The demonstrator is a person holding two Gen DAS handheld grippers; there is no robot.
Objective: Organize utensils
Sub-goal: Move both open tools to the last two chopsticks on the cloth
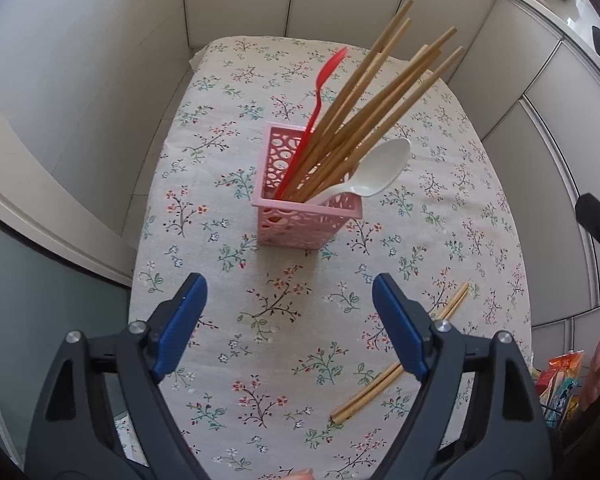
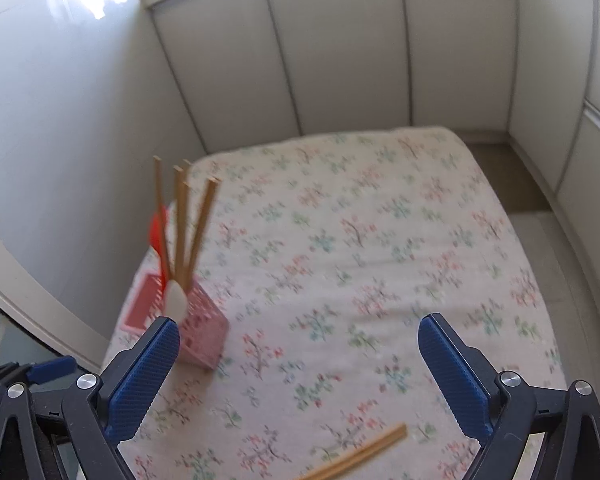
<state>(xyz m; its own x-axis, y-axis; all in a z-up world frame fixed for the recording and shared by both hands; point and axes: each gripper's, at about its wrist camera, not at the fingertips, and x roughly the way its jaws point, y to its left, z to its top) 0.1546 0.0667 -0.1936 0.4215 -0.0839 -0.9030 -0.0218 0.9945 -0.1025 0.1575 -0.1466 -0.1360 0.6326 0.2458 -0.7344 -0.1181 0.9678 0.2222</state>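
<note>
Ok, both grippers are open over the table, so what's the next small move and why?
Probably lower the right gripper onto the pair of chopsticks lying loose on the floral tablecloth and close on them. They look like the only utensils outside the pink holder, and they lie just below that gripper's open jaws.

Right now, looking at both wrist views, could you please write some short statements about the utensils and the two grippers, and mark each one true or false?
1. The pink holder stands upright on the floral tablecloth. True.
2. The red spoon lies flat on the tablecloth. False: it stands in the holder.
3. A pair of chopsticks lies loose on the tablecloth. True.
4. The left gripper is shut on the white spoon. False: it is open and empty; the spoon rests in the holder.
5. The right gripper is open. True.
</note>
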